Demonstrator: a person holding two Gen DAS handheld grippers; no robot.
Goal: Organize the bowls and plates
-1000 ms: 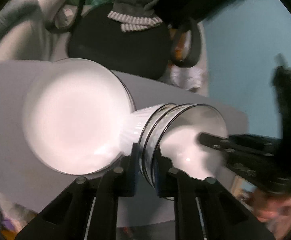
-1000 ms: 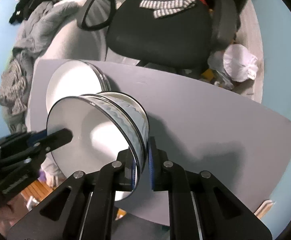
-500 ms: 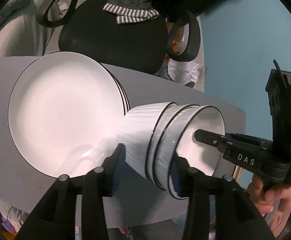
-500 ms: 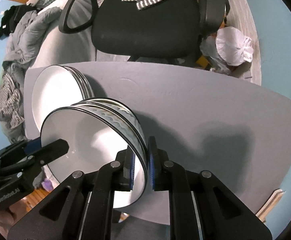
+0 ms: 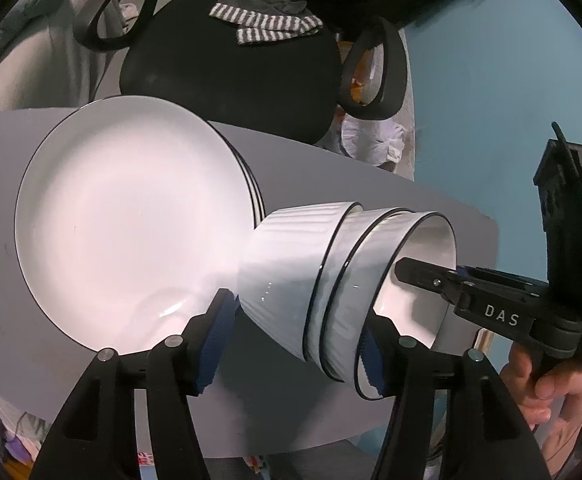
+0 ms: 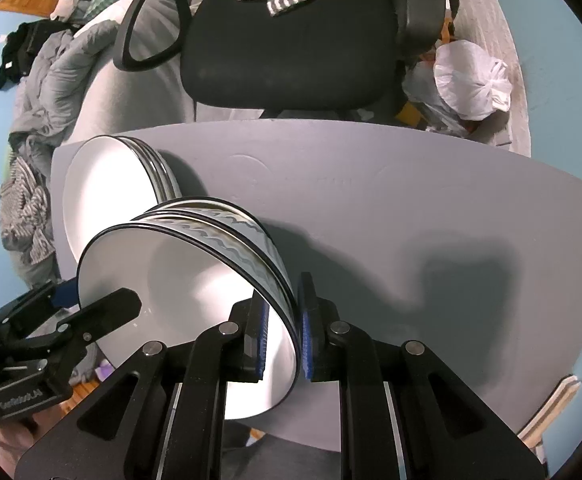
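Looking through the left wrist view, the left gripper has its jaws released; they have just been opening and now straddle the stack of bowls with a gap at the 9 o'clock pad, while contact at the 3 o'clock pad cannot be judged. The stack of three nested white bowls sits on the grey desk, with the stack of plates just beside it at 9 o'clock. The right gripper enters from 3 o'clock, one finger inside the top bowl, a hand on its handle. A black office chair stands beyond the desk at 12 o'clock. In the right wrist view, the right gripper is clenched on the top bowl's rim, one blue pad inside the wall and one outside. The bowls lie at centre-left, plates behind them at 10 o'clock, the left gripper at 8 o'clock, and a white plastic bag on the floor at 2 o'clock.
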